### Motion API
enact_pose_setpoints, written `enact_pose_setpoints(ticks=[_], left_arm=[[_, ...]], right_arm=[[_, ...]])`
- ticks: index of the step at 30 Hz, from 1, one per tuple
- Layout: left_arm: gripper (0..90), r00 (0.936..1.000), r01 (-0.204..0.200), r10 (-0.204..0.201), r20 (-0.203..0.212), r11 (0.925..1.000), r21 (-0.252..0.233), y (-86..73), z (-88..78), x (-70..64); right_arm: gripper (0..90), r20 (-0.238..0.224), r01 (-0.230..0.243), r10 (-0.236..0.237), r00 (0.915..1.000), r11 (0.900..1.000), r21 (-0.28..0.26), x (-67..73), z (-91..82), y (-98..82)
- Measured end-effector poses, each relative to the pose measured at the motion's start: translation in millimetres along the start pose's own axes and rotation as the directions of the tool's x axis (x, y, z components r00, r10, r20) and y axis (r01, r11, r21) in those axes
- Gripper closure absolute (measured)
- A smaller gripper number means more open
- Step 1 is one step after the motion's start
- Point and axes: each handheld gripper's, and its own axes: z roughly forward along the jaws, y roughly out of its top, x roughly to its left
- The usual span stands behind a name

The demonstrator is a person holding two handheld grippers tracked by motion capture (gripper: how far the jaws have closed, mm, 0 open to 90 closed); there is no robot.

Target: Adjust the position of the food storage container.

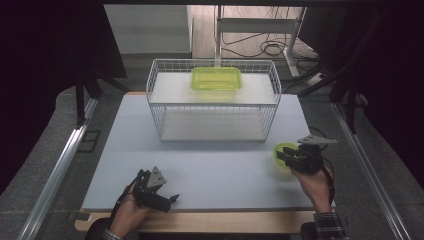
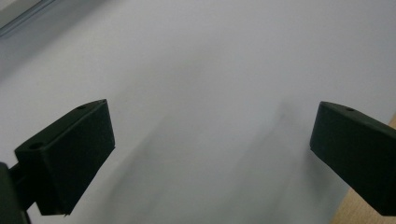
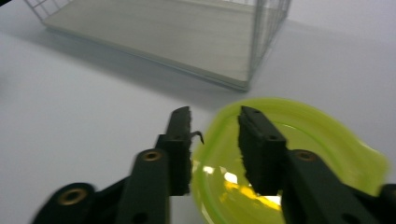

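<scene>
Yellow-green bowl [image 3: 299,154] rim between right tool [image 3: 215,122] jaws, grip unclear; left tool [image 2: 210,140] open.

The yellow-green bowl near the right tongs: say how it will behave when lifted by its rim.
The yellow-green bowl looks like thin translucent plastic, so probably light and slightly flexible. Its glossy wall may slip between the right tongs, whose jaws straddle the rim. It appears empty and shallow, so it will likely tilt when held by one edge.

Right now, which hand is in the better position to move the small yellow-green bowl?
The right. The right gripper already has its jaws on either side of the bowl rim. The left gripper rests open at the table's near left, far from it.
</scene>
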Motion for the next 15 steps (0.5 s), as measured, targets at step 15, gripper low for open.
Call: enact_pose_setpoints(ticks=[15], left_arm=[[0.0, 0.9999, -0.012, 0.012, 0.0, 0.9999, 0.008, 0.5, 1.1, -1.6]], right_arm=[[88.9, 0.214, -0.067, 0.067, 0.9746, 0.998, -0.006, -52.2, -16.4, -13.5]])
